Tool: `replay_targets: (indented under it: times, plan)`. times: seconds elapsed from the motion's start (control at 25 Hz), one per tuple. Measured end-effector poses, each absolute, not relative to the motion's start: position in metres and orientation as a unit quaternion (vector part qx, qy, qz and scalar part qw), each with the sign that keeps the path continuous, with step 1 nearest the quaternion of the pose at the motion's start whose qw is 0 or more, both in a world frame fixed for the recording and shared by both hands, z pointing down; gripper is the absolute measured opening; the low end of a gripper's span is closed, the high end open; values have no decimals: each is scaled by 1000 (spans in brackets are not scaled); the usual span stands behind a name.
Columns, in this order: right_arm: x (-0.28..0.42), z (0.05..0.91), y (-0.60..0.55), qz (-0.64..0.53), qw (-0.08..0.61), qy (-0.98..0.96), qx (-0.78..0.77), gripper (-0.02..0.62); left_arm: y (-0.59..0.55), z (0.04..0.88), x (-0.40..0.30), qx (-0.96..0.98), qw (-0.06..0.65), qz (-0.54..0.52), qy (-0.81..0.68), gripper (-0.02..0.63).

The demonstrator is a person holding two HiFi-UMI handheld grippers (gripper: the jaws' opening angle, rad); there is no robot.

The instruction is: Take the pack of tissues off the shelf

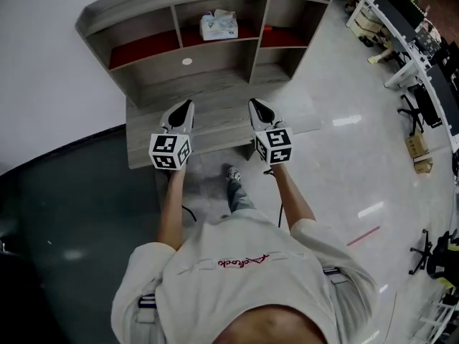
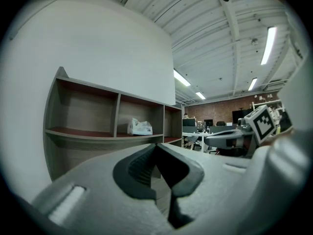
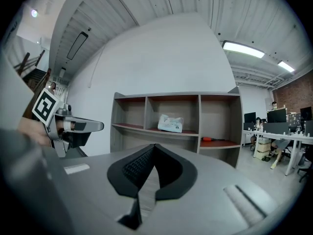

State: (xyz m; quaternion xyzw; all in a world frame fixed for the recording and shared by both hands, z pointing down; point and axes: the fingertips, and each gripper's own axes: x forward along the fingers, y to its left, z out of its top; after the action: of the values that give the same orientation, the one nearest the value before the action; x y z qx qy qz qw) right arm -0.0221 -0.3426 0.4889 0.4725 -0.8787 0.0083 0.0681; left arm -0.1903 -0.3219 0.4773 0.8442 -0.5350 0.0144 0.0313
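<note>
The pack of tissues is white and pale blue and lies in the middle compartment of the grey wooden shelf. It also shows in the left gripper view as a tissue pack and in the right gripper view as a tissue pack. My left gripper and right gripper hover side by side over the lower ledge, well short of the pack. Both point at the shelf. The left gripper is shut and empty. My right gripper is shut and empty too.
A small red-orange object lies in the right compartment. The shelf stands against a white wall on a low wooden platform. Office desks with monitors and chairs line the right side. The person's legs stand just before the platform.
</note>
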Motion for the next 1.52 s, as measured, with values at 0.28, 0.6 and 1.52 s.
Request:
replay_targets:
  times: [0.28,0.6,1.52]
  plan:
    - [-31,484,-413,8,65,-881,468,6,-388,476,-199,840,35,15,-541,2]
    - [-41,468,-503,3,57,-889,455,6,-469,455,-206,832,23,12,-554,2]
    - [-89,480,-656,37,96,-891,443,166,-590,455,-208,823,28,17,-567,2]
